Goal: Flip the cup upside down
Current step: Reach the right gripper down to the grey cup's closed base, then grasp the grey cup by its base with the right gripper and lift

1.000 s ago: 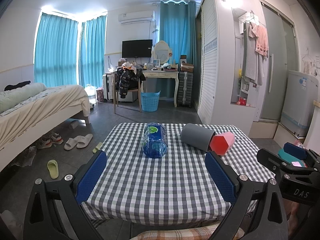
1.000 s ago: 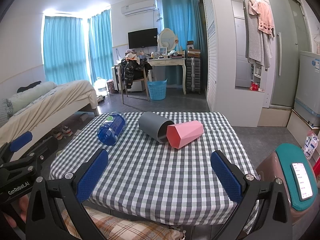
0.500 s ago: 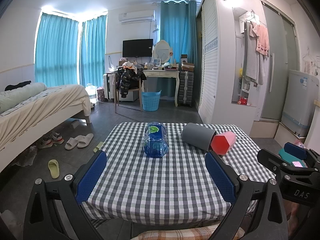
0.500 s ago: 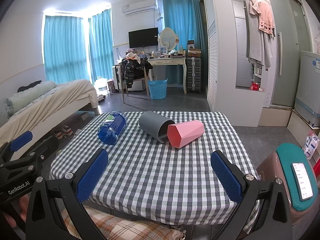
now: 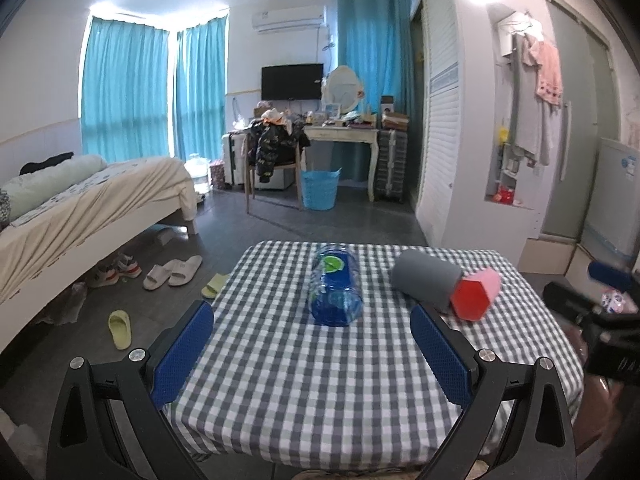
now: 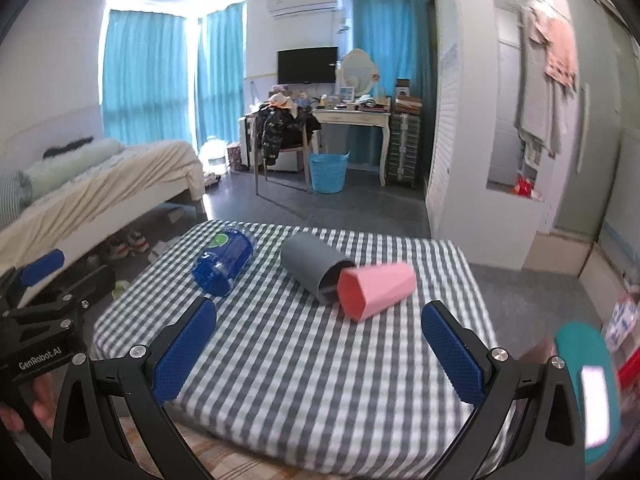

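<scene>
Three cups lie on their sides on the checked table [image 5: 320, 380]: a blue clear cup [image 5: 335, 290] [image 6: 224, 266], a grey cup [image 5: 426, 280] [image 6: 314, 266] and a pink faceted cup [image 5: 476, 294] [image 6: 376, 290] touching the grey one's mouth. My left gripper [image 5: 312, 348] is open and empty, held in front of the blue cup, well short of it. My right gripper [image 6: 318, 344] is open and empty, in front of the grey and pink cups, apart from them.
The table [image 6: 320, 380] has a grey-white checked cloth. A bed [image 5: 80, 200] stands to the left with slippers [image 5: 172, 272] on the floor. A chair [image 5: 276, 160], blue basket [image 5: 320, 188] and desk are behind. A wardrobe [image 5: 440, 140] is at the right.
Both grippers have moved forward toward the table and cups, which now look larger and closer. The cups have not moved. Both grippers stay open.
</scene>
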The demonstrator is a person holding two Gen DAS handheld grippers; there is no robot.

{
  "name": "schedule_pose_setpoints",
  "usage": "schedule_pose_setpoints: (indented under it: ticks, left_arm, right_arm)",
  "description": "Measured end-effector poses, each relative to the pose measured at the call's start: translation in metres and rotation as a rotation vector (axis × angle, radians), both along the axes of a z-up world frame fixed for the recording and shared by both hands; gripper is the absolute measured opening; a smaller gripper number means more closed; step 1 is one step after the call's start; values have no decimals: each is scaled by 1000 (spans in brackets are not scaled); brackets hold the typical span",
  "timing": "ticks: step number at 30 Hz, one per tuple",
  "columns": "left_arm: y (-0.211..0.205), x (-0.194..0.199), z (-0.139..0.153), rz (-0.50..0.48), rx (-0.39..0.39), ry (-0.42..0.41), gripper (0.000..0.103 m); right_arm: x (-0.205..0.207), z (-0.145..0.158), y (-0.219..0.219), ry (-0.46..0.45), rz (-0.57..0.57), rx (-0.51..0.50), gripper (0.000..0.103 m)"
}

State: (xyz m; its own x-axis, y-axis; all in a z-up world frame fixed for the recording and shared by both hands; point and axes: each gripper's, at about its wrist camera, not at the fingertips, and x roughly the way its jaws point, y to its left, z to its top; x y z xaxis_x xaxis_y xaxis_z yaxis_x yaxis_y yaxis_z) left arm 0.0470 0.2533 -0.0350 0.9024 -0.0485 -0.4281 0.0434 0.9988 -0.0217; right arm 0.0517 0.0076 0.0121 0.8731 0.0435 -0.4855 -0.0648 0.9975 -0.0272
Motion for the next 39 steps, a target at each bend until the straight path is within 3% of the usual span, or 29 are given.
schedule_pose_setpoints:
  ticks: [7,11,17,23,29,34,39]
  left_arm:
    - [12,40,-2,48,21,40,102]
    - [23,63,-8,70,12,63,102]
    - [33,96,-31,90,20,118,102]
    - [33,116,-52,78,23,172,102]
    - [31,130,-69,51,16,214,102]
    - [35,137,-75,48,5,226,102]
    - [42,133,-76,57,-10,220,102]
  right_arm:
    - [66,16,-1,61,108,-102,103]
    - [115,11,10,125,201,-247,103]
    - [186,-32,28,316,301,-365,103]
    - [237,-77,34,495,300,-429,103]
    - [260,-106,40,601,295,-490,100]
    - [270,-115,43,639,302,-479,77]
    - [276,-109,47,617,270,-441,75]
